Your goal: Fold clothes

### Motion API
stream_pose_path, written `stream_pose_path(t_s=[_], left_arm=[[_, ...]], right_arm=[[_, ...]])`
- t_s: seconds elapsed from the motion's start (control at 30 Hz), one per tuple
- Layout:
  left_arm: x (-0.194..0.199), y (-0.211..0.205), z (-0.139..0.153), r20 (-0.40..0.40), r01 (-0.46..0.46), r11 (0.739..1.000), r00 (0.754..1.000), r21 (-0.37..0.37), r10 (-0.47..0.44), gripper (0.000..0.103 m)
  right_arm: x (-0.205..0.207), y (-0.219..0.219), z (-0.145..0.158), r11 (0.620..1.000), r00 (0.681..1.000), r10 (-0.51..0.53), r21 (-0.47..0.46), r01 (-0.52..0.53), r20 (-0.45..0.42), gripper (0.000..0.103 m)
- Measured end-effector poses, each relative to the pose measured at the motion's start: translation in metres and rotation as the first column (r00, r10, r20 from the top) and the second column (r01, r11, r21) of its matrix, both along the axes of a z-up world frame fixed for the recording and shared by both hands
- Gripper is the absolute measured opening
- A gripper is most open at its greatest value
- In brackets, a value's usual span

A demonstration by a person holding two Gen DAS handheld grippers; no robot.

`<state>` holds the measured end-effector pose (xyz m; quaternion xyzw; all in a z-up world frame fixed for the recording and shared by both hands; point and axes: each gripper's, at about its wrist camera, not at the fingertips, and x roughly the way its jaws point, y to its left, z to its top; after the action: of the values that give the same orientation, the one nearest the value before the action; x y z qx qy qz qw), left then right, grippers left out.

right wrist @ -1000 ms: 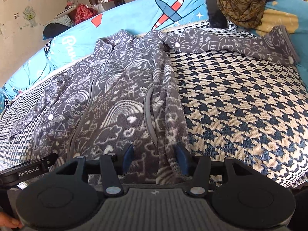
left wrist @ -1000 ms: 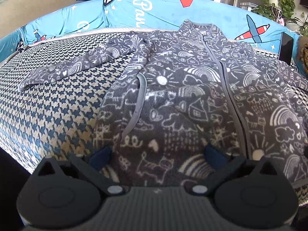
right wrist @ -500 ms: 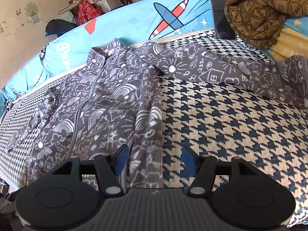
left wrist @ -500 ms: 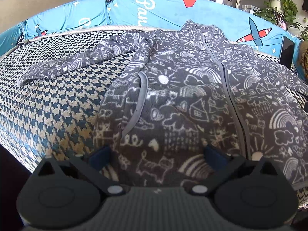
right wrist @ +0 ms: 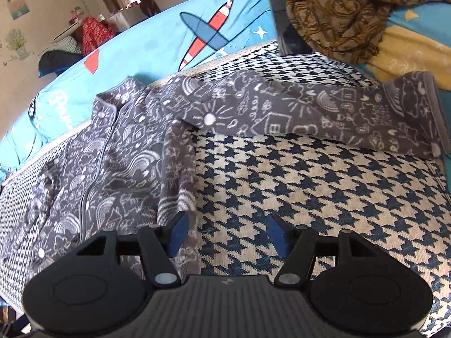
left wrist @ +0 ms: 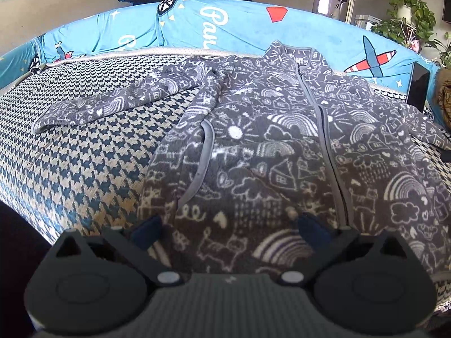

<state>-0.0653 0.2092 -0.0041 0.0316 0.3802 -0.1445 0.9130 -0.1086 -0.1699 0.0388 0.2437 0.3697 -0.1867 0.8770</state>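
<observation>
A grey fleece jacket (left wrist: 267, 155) with white doodles and a front zip lies spread flat on a houndstooth cover (left wrist: 70, 169). One sleeve (left wrist: 112, 104) stretches out to the left. My left gripper (left wrist: 229, 229) stands wide open over the jacket's hem, with fabric under the gap and neither pad pressing on it. In the right wrist view the jacket (right wrist: 126, 169) fills the left side and its other sleeve (right wrist: 310, 112) runs off to the right. My right gripper (right wrist: 227, 232) is open over the bare houndstooth cover (right wrist: 324, 197), its left fingertip (right wrist: 177, 229) at the jacket's side edge.
A blue airplane-print bolster (left wrist: 225, 28) borders the far side. A heap of brown patterned cloth (right wrist: 338, 11) lies at the back right beside a dark flat slab (right wrist: 284, 28) that leans on the bolster. Potted plants (left wrist: 406, 25) stand beyond.
My right gripper opened wider and slid right, off the jacket's side edge onto the houndstooth cover. The left gripper stayed over the hem.
</observation>
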Motion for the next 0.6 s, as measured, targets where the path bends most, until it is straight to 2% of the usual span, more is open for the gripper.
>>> stream_pose_path(t_s=[0.13, 0.23, 0.43, 0.6], left_arm=[[-0.001, -0.013, 0.011, 0.047, 0.049, 0.999, 0.998, 0.021, -0.050, 0.103], [0.004, -0.025, 0.018, 0.042, 0.104, 0.994, 0.994, 0.025, -0.105, 0.103], [0.028, -0.048, 0.035, 0.046, 0.206, 0.977, 0.977, 0.051, -0.208, 0.103], [0.060, -0.060, 0.046, 0.069, 0.249, 0.964, 0.964, 0.098, -0.256, 0.103]], right_arm=[[-0.011, -0.015, 0.007, 0.997, 0.996, -0.080, -0.013, 0.081, 0.036, 0.060], [-0.019, -0.030, 0.009, 0.988, 0.987, -0.152, -0.007, 0.153, 0.046, 0.060], [-0.043, -0.063, 0.013, 0.953, 0.949, -0.302, 0.042, 0.300, 0.087, 0.060], [-0.065, -0.081, 0.011, 0.922, 0.917, -0.387, 0.071, 0.382, 0.092, 0.060]])
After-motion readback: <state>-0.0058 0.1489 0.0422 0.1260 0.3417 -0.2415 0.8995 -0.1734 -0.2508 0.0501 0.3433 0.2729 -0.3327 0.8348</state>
